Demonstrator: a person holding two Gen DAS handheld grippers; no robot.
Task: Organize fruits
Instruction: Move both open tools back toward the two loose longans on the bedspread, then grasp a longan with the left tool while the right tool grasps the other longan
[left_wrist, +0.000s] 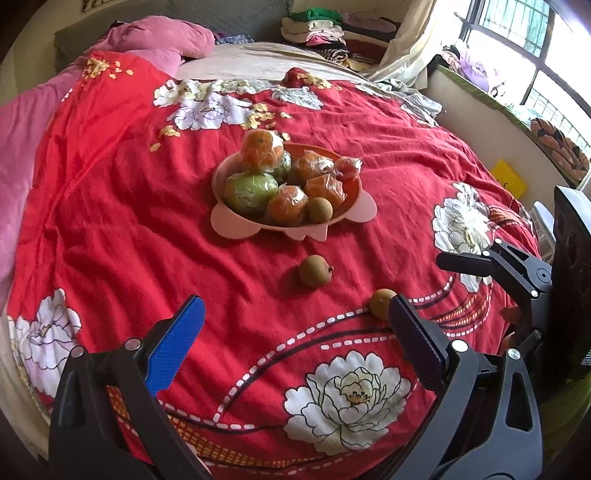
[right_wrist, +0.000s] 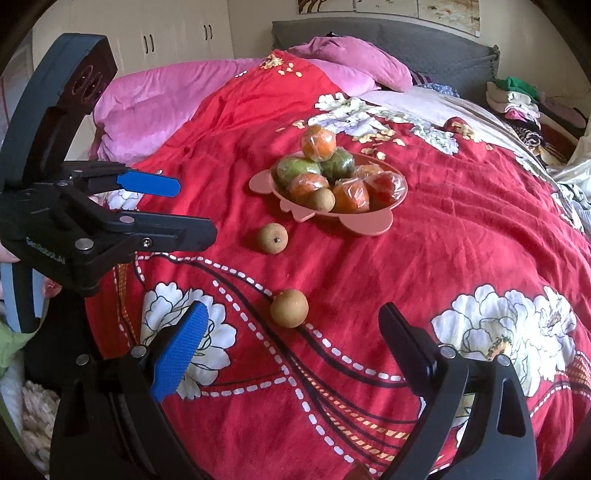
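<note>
A pink plate sits mid-bed, heaped with plastic-wrapped oranges, green fruit and one small brown fruit. Two more brown fruits lie loose on the red bedspread: one just before the plate, one nearer. My right gripper is open, the nearer fruit just ahead between its fingertips. My left gripper is open and empty, that same fruit beside its right finger. One black finger of the right gripper shows at the right.
The red floral bedspread covers the bed. A pink quilt lies at the head. Folded clothes are stacked at the far side. A window and a padded ledge run along the right; wardrobe doors stand behind.
</note>
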